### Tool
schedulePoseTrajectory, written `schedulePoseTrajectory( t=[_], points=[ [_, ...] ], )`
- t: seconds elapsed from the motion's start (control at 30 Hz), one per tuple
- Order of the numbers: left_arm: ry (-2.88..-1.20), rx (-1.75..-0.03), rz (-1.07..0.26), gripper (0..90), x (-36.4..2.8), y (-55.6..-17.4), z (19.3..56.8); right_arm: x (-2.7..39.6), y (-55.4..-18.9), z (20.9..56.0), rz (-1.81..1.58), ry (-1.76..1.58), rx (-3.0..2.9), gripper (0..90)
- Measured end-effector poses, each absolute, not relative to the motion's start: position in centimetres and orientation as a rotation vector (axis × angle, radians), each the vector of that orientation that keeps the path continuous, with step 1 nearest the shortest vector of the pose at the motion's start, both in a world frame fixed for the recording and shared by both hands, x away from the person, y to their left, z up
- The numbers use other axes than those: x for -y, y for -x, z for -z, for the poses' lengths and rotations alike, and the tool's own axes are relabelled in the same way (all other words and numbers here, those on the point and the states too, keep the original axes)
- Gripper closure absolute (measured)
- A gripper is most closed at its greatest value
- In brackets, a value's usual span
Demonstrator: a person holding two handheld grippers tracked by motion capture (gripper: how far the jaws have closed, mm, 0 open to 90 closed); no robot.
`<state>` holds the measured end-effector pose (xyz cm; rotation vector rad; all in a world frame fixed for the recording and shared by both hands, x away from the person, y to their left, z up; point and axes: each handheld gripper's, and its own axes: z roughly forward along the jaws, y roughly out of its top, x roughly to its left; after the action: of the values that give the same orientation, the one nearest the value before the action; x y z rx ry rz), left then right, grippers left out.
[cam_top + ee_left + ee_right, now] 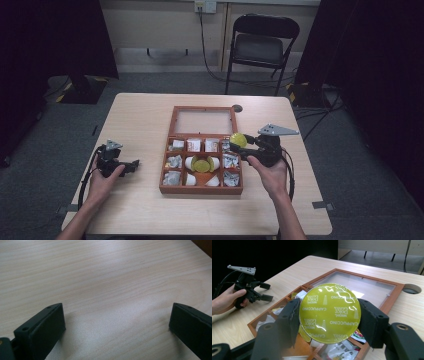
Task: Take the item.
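Right gripper (329, 315), jaws closed on the rim of a yellow-lidded coffee capsule (330, 313) above the wooden box (392, 296): edge-only grip may let the capsule slip and drop into the compartments below.

surface: we see a pale wood-grain worktop (150, 210) with a round cable hole (237, 108) near its far edge | on it: we find an open wooden box (172, 150) lying about mid-worktop, its glazed lid (204, 121) flat toward the far side | compartments hold what we take for sachets, too small to tell
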<state>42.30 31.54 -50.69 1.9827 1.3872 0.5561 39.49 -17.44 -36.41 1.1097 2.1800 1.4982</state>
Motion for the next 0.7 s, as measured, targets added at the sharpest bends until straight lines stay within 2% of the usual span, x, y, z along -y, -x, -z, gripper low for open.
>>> schedulePoseTrajectory(
  t=[0.7],
  points=[
    [-1.982, -1.387, -0.555, 0.0, -31.5, -42.2, 50.7, 21.6, -39.7, 35.8, -1.505, -1.167, -2.082, 38.8]
  ],
)
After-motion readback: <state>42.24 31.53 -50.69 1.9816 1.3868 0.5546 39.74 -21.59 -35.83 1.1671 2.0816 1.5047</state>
